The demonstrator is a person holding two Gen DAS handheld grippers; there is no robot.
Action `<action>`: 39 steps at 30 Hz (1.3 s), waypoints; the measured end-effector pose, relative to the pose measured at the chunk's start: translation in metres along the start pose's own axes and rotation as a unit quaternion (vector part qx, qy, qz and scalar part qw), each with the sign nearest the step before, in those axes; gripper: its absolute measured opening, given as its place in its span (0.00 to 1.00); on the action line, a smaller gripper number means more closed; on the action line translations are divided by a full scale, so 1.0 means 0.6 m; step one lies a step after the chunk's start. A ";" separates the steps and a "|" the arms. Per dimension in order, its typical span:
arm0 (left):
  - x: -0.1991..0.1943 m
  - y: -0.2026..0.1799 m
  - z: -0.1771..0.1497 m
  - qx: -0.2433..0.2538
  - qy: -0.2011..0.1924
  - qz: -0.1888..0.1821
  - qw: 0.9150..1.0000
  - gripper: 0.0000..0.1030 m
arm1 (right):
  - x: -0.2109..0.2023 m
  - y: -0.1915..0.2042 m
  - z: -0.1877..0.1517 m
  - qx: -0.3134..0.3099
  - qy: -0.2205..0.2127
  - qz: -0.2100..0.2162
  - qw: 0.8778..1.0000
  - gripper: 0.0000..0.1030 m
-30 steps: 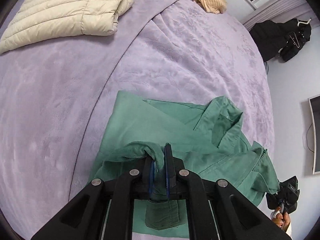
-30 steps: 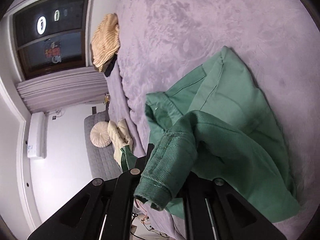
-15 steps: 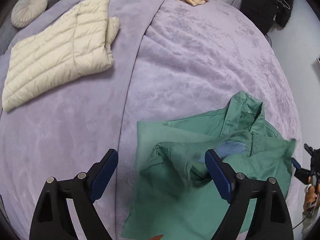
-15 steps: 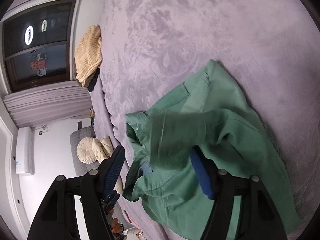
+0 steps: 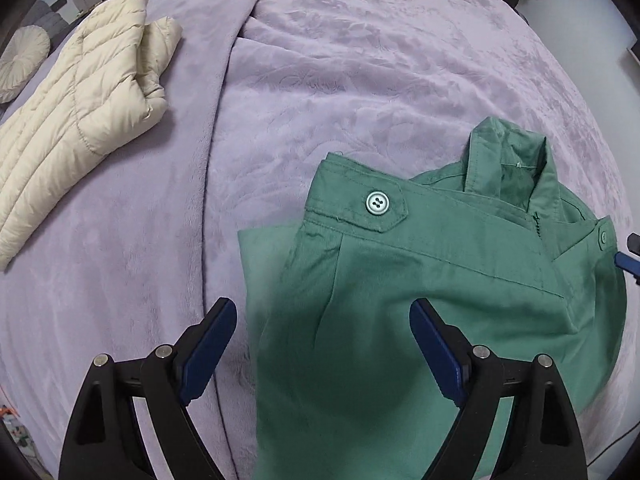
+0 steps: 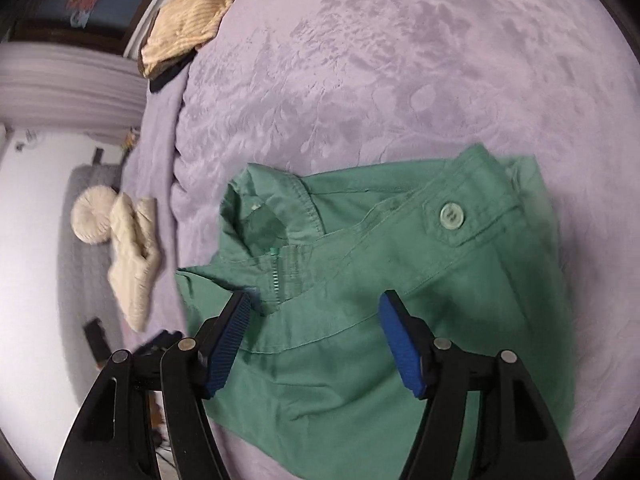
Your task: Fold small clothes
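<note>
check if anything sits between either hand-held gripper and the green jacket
Nothing visible does. The left hand-held gripper and the right hand-held gripper both hang open right over the green jacket, with only its own fabric beneath them on the purple blanket.

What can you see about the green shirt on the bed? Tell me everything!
The green shirt looks like soft woven cotton. It lies partly folded and rumpled on the purple blanket, collar standing up at the far end. A cuff with a pale round button lies folded across the top. A short zip shows below the collar in the right wrist view. Both pairs of open fingers hang above it and grip nothing.
</note>
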State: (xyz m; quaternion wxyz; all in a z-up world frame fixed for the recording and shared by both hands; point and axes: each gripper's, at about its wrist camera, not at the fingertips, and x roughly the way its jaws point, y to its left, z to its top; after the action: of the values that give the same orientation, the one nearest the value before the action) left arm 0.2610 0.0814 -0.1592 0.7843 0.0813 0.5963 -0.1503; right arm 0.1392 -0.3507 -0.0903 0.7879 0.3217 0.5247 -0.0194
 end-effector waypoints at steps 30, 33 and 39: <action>0.061 0.029 0.073 -0.064 -0.022 -0.025 0.997 0.16 | 0.031 -0.111 0.046 -0.064 -0.040 -0.154 0.985 0.12; 0.032 0.027 0.065 -0.045 -0.044 -0.016 0.998 0.16 | -0.001 -0.091 0.042 -0.091 -0.057 -0.131 0.986 0.11; 0.034 0.043 0.056 -0.060 -0.042 0.000 0.997 0.21 | 0.018 -0.088 0.049 -0.093 -0.051 -0.135 0.985 0.12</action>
State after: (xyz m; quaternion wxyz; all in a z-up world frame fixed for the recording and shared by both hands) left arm 0.3054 0.0927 -0.1708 0.8125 0.0281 0.5703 -0.1174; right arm 0.1484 -0.4049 -0.1178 0.8302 0.1714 0.5223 -0.0930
